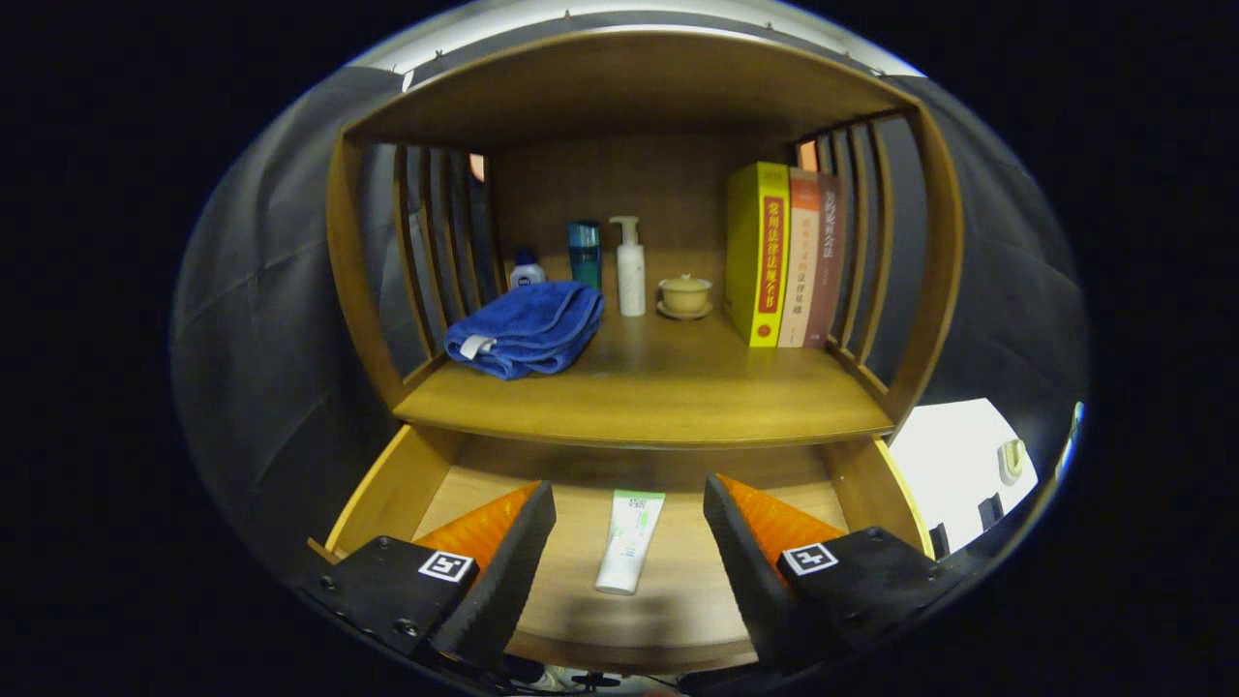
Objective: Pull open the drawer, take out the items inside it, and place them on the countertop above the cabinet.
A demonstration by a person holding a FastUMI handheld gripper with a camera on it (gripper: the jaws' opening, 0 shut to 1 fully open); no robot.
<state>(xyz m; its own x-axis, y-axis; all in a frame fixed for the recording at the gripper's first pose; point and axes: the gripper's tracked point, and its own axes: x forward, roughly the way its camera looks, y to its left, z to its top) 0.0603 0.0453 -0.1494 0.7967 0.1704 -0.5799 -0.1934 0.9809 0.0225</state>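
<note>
The tongs (pixel 629 542) are held wide; the tube (pixel 630 540) lies between them in the open drawer (pixel 387 489), long axis toward 12 o'clock.

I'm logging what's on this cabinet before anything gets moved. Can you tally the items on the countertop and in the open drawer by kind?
Books: 3
Bottles: 3
Towel: 1
Lidded cup on saucer: 1
Tube in the drawer, between the open gripper fingers: 1
Total: 9

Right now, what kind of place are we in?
Probably a mock-up home corner: a wooden cabinet holding books, a blue towel and lotion bottle. The open gripper hovers over a tube in the drawer.
</note>
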